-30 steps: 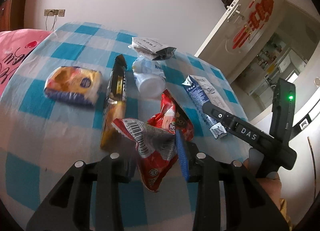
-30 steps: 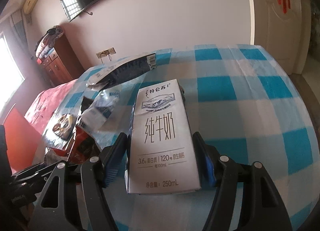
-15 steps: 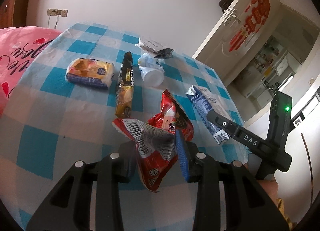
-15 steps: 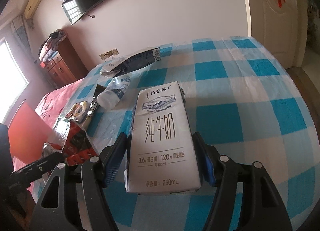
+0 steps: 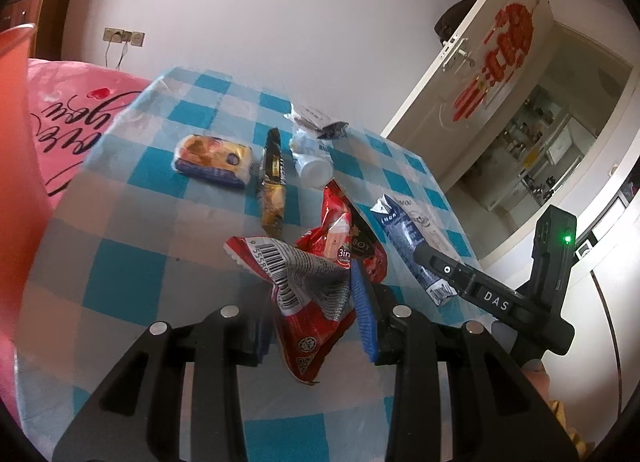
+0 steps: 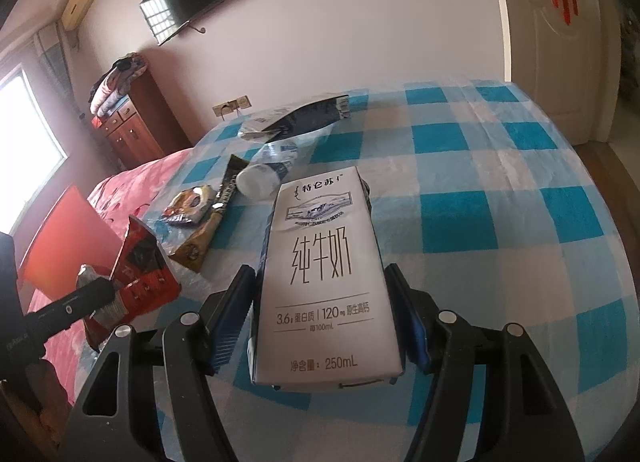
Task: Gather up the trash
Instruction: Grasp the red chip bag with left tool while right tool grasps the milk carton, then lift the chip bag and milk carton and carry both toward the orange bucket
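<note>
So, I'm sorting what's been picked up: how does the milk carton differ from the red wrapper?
The milk carton is a rigid white box that keeps its shape; the red wrapper is crumpled, limp foil. The carton fills the right hand-held gripper squarely; the wrapper hangs bunched in the left hand-held gripper. Both are held above the checked tablecloth.

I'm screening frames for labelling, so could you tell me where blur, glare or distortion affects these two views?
Left wrist view: fisheye bends the door; the red wrapper in the left tool is sharp, the far gold bar wrapper slightly soft. Right wrist view: the window blows out; the milk carton print stays legible.
</note>
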Available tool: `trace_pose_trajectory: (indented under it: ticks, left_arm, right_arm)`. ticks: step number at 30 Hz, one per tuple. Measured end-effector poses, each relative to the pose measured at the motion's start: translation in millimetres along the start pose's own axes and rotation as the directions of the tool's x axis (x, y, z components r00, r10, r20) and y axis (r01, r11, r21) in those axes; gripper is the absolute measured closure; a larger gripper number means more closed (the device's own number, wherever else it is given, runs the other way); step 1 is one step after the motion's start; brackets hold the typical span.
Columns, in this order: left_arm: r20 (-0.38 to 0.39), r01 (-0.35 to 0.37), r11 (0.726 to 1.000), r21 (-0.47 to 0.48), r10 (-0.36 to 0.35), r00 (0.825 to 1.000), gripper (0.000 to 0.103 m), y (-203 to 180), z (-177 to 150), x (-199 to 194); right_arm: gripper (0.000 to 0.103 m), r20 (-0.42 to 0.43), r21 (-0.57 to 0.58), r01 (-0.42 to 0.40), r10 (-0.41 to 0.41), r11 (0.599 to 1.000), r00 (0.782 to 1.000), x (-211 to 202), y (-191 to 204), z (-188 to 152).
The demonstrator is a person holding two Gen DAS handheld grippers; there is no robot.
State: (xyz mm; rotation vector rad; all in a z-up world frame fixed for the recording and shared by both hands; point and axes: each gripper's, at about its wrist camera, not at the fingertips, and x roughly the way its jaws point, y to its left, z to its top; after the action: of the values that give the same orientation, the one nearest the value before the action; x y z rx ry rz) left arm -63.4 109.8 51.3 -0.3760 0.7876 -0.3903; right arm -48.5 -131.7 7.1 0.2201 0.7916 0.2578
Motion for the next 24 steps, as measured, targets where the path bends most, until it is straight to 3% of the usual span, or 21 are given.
trace_pose_trajectory:
  ticks: [12, 17, 24]
  left_arm:
    - [0.089, 0.008, 1.0, -0.017, -0.006, 0.996, 0.066, 13, 6, -49]
    - [0.145, 0.003, 1.0, -0.021, 0.0, 0.989, 0.067, 18, 11, -76]
    - [0.25, -0.019, 0.999, -0.046, 0.03, 0.968, 0.075, 34, 27, -123]
  right_arm:
    - [0.037, 0.01, -0.037, -0.023, 0.023, 0.999, 1.0, -17, 34, 2]
    - [0.037, 0.009, -0.048, -0.07, 0.071, 0.996, 0.997, -23, 56, 9]
    - [0.037, 0.023, -0.13, -0.165, 0.169, 0.978, 0.985, -37, 111, 31]
